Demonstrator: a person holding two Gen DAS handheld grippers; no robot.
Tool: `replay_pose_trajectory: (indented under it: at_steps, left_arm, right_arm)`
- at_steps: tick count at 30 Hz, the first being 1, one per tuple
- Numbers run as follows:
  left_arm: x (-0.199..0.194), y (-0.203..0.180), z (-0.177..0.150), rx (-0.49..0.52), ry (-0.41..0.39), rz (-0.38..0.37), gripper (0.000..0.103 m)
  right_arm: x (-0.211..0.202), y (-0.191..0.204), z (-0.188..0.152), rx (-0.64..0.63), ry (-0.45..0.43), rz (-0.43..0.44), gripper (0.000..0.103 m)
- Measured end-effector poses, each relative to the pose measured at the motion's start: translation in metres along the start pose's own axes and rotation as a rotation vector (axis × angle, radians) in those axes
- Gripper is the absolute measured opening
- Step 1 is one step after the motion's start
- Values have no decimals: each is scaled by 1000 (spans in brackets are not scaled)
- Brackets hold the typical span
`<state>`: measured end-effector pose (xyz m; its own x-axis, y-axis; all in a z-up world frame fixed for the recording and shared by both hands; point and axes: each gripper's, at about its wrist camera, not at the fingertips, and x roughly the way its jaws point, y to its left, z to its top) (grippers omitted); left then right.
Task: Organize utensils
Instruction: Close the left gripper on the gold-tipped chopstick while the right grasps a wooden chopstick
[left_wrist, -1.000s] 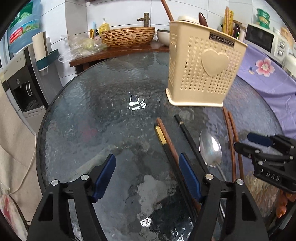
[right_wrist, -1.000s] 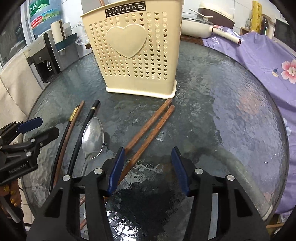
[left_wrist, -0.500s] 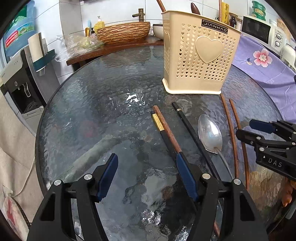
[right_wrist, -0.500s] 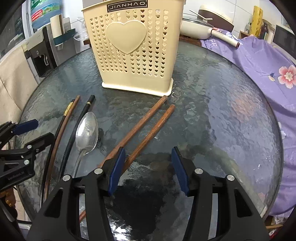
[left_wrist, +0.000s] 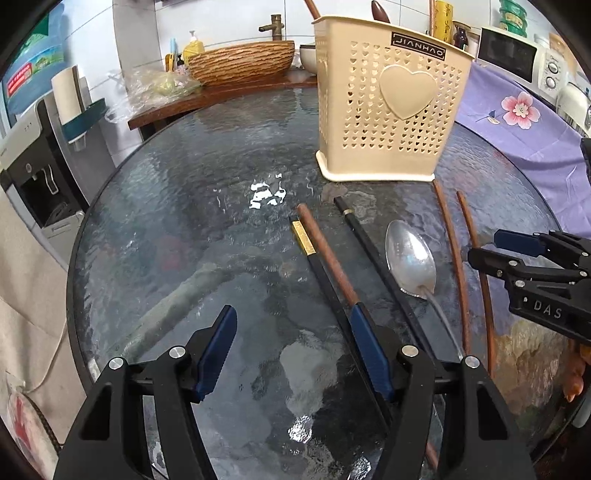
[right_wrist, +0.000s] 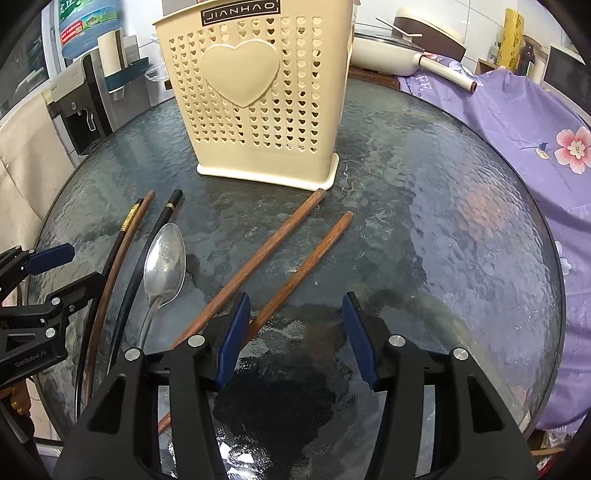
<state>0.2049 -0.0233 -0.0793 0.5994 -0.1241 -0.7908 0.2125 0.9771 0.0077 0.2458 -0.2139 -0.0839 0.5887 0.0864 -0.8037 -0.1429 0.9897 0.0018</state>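
Cream perforated utensil holder (right_wrist: 258, 103) w/ raised heart upright on glass bench (right_wrist: 424, 221); steel spoon (right_wrist: 164, 258), brown chopsticks (right_wrist: 295, 243) lying flat. Left tongs (left_wrist: 295, 354) & right tongs (right_wrist: 295, 339) both apart, empty.

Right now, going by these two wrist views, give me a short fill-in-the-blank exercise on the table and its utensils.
1. The cream utensil holder bears a raised ____ on its front.
2. Only one metal ____ lies among the chopsticks on the glass table.
3. The two brown wooden chopsticks lie ____ the holder, not in it.
4. Both the left gripper and the right gripper hold ____.

Missing: heart; spoon; outside; nothing
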Motion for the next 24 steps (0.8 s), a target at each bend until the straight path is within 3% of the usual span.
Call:
replay_pose_trajectory:
  at_steps: [6,11,24]
  left_arm:
    - [5,1,2,-7,13,16,62]
    - [12,4,14,-19,21,15,54]
    - [27,10,40,-17,47,17,25]
  right_arm:
    - [0,2,2,-8,9,-9,52]
    - [7,-2,13,10,22,-8,51]
    - [33,-11,56,37,57,-25,17]
